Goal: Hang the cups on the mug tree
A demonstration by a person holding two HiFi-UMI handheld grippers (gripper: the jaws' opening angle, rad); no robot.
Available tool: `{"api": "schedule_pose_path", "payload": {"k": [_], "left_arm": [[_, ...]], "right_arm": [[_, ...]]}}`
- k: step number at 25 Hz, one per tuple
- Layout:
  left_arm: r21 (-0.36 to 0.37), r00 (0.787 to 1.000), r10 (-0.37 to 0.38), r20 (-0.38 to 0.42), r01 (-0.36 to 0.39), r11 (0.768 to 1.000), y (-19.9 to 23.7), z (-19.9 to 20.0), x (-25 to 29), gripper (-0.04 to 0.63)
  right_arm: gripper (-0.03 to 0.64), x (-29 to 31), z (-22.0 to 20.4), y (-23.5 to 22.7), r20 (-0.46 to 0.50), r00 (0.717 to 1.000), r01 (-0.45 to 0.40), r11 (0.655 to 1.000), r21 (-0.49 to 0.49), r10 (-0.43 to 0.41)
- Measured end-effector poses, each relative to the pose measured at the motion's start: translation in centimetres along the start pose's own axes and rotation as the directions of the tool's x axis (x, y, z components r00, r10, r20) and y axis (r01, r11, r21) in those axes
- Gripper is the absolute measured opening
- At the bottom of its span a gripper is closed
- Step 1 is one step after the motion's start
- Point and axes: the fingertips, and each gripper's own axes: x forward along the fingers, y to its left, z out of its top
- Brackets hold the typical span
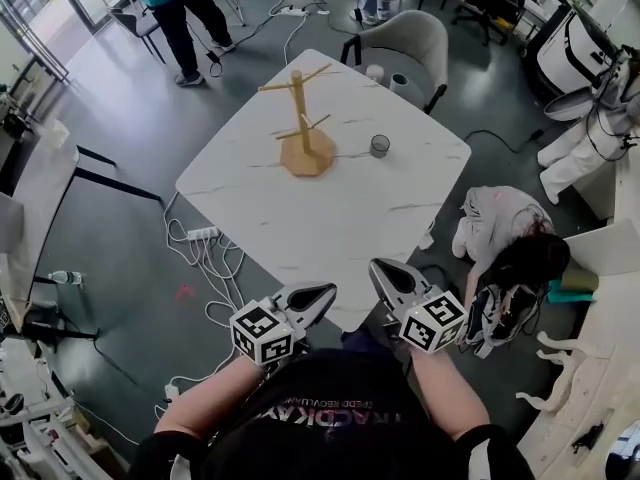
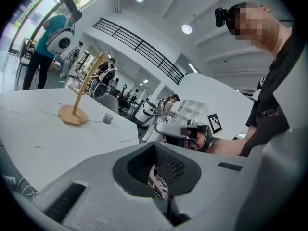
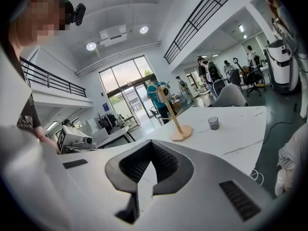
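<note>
Small grey upright cup (image 1: pixel 380 146) is being noted toward the far right edge of the white marble bench (image 1: pixel 300 218), just right of the wooden mug tree (image 1: pixel 305 133). Over the near corner, well apart from the cup, the left gripper (image 1: pixel 318 298) and right gripper (image 1: pixel 383 273) are being held with fingers clenched on nothing. The right is being judged nearer.

I see the mug tree (image 1: pixel 306 154) on the desk (image 1: pixel 330 218) toward its far side, the cup (image 1: pixel 380 146) just right of it, a chair (image 1: pixel 405 43) behind, and my left tool (image 1: pixel 318 298) and right tool (image 1: pixel 385 276) at the near edge.
</note>
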Motion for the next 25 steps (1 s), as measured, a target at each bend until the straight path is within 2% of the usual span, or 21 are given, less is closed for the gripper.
{"api": "schedule_pose_path", "payload": {"k": [13,25], "left_arm": [[-0.029,0.999,0.048,-0.014,-0.049,0.998,1.9,1.0,3.5,-0.003],[-0.077,0.993,0.114,-0.005,-0.114,0.990,3.9,1.8,6.9,-0.003]], "right_arm": [[0.009,2.0,2.5,-7.8,-0.003,0.999,0.042,0.999,-0.025,-0.042],[0.009,5.0,4.2,-15.1,-0.061,0.997,0.047,0.997,-0.066,-0.051]]}}
